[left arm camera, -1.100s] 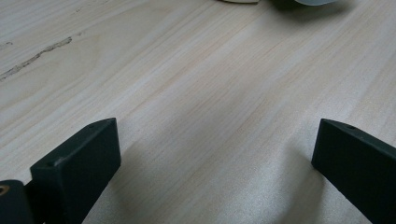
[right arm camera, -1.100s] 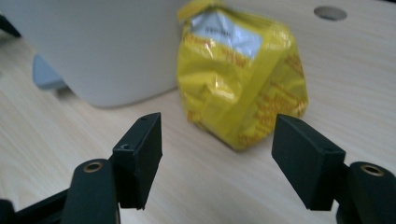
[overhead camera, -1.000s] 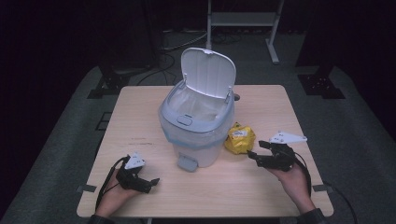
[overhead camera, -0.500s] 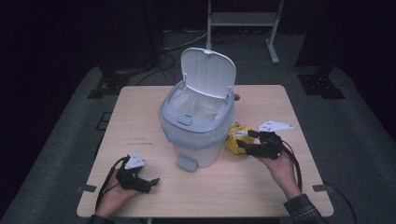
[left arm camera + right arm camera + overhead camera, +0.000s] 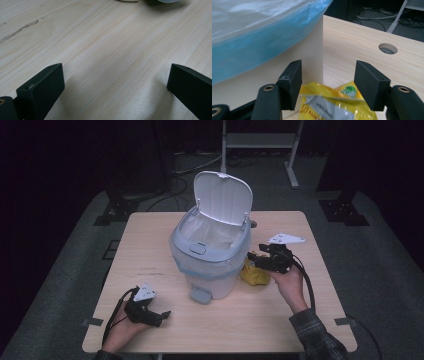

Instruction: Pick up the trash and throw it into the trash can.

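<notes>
Bin: a pale grey pedal bin (image 5: 210, 265) stands on the middle of the desk (image 5: 150, 245), its lid (image 5: 223, 199) tipped up and back, a clear liner inside with a blue band folded over the rim (image 5: 262, 47); a small foot pedal (image 5: 200, 295) juts from its base toward the person.

Packet: a yellow snack packet (image 5: 254, 274) lies on the desk just beside the bin's base, on the right-hand side in the high view; in the right gripper view its crumpled top (image 5: 332, 100) shows silver and green print.

Right gripper: the right gripper (image 5: 261, 259) is held low beside the bin, directly over the packet. Its jaws stand apart — one on either side of the packet's upper edge — and nothing is pinched between them. Whether a jaw touches the packet cannot be told.

Right hand: the right hand (image 5: 289, 281) reaches in from the bottom edge, a plaid sleeve (image 5: 315, 335) behind it.

Left gripper: the left gripper (image 5: 159, 316) lies near the desk's front edge, well apart from the bin and on the bin's left in the high view. In its own view the jaws are spread wide over bare wood, holding nothing.

Left hand: the left hand (image 5: 122, 330) rests on the desk behind that gripper.

Desk: light wood, with a round cable hole (image 5: 388, 48) beyond the packet, past the bin's corner.
</notes>
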The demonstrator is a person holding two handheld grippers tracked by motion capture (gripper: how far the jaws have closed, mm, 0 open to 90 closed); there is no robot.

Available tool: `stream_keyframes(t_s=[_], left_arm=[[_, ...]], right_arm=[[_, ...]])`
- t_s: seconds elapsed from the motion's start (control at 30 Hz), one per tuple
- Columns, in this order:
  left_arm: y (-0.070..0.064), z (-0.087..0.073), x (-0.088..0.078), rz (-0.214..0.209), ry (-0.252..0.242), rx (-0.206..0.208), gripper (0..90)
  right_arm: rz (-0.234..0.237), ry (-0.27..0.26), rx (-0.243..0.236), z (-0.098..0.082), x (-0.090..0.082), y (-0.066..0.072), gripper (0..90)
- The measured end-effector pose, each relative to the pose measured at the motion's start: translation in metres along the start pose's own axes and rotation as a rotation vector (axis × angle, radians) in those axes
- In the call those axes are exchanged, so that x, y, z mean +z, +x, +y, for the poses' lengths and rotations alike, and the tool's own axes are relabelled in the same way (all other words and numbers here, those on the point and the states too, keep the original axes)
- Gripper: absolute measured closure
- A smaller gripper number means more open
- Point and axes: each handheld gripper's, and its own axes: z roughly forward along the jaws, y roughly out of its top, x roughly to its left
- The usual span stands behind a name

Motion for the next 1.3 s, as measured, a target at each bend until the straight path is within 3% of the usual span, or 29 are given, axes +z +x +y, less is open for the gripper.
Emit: stream_keyframes(t_s=[0.33, 0.57, 1.07, 1.3], left_arm=[[0.0, 0.0, 0.0, 0.0, -0.003, 0.0, 0.2], [0.0, 0.0, 0.0, 0.0, 0.0, 0.0, 0.2], [0.0, 0.0, 0.0, 0.0, 0.0, 0.0, 0.2], [0.0, 0.0, 0.0, 0.0, 0.0, 0.0, 0.2]], right_arm=[[-0.028, 0.066, -0.026, -0.003, 0.021, -0.002, 36.9], [-0.03, 0.087, -0.045, -0.008, 0.018, -0.001, 36.9], [-0.072, 0.091, -0.049, -0.029, -0.022, -0.017, 36.0], [-0.119, 0.074, -0.046, -0.038, -0.047, -0.021, 26.8]])
